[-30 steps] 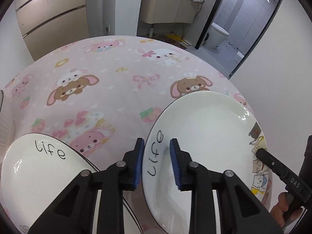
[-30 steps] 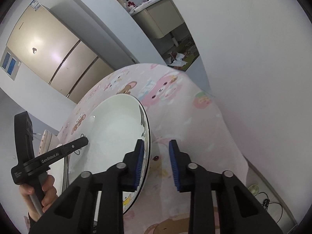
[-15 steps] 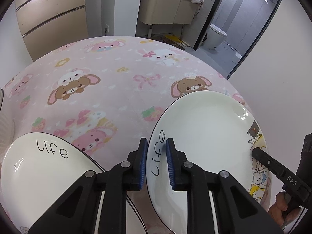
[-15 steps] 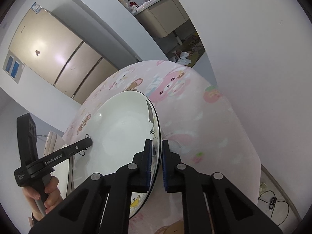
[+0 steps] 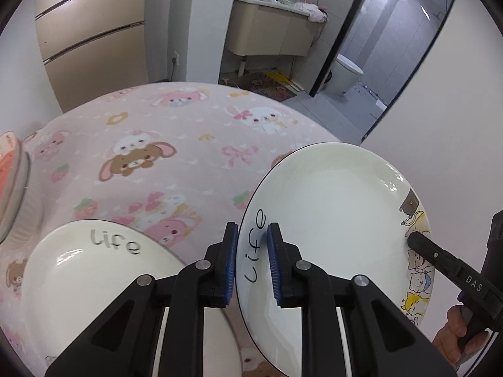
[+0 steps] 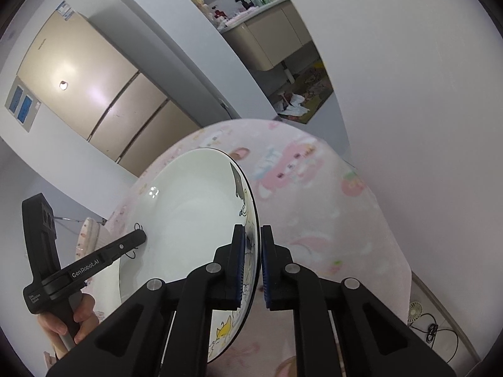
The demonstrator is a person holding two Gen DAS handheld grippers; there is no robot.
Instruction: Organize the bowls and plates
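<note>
Now plate (image 5: 330, 220) between both grippers' jaws.

The plate (image 5: 333, 220) is glossy glazed ceramic, white with a thin dark rim and shiny highlights, cartoon decals printed smooth into the glaze. The second plate (image 5: 103, 279) just left of it has that same slick white glaze. Under both, the tablecloth (image 5: 176, 138) on the worktop is soft matt pink fabric, kinda fuzzy. The left gripper (image 5: 251, 259) is matt black plastic with ribbed blue rubbery pads and small shiny metal pins; the right gripper (image 6: 252, 262) is the same. Behind the plate, the cabinet fronts (image 5: 91, 31) look smooth, satin beige.
</note>
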